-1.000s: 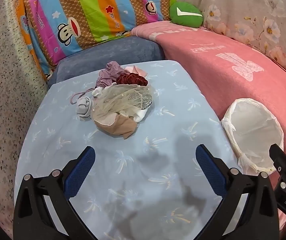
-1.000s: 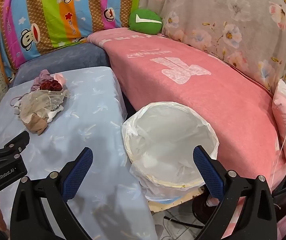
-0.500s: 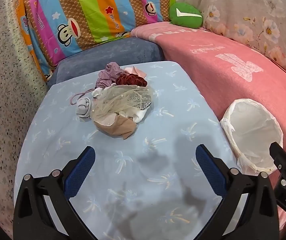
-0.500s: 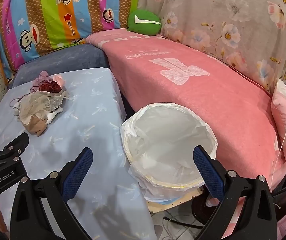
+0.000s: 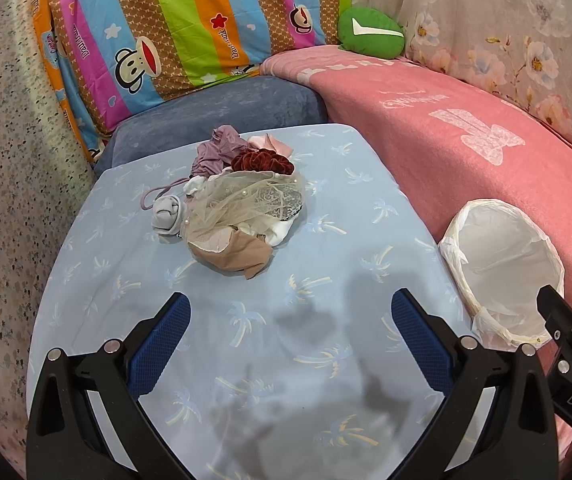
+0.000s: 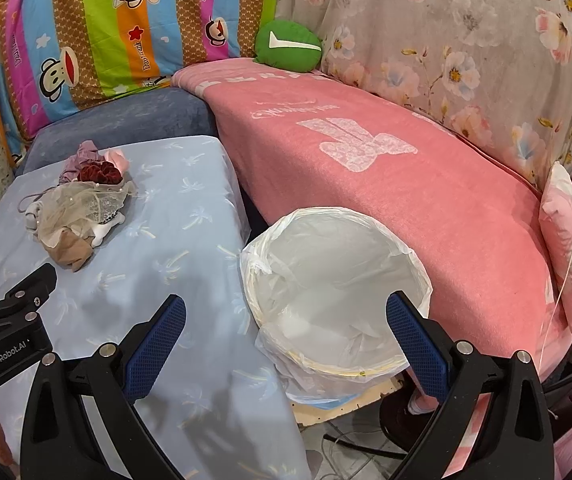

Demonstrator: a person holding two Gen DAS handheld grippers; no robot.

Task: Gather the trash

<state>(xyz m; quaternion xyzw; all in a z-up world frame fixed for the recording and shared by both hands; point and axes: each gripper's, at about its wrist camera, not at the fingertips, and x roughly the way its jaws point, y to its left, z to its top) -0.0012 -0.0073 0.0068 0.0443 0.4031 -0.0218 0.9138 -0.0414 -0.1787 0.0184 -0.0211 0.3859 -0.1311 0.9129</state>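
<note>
- Pale blue palm-print tabletop (image 5: 326, 264) carries a heap of fabric scraps (image 5: 233, 200) at its far side.
- Lined bin (image 6: 338, 292) stands beside it.
- Left gripper (image 5: 290, 316) and right gripper (image 6: 286, 320) both gape, empty.

blue palm-print table (image 5: 326, 380), fabric scrap pile (image 5: 237, 200)

Each claw, left (image 5: 290, 332) and right (image 6: 286, 330), has black triangular arms, silver screws and blue textured pads (image 5: 161, 344); white "GenRobot.AI" and "DAS" lettering marks the housings.
</note>
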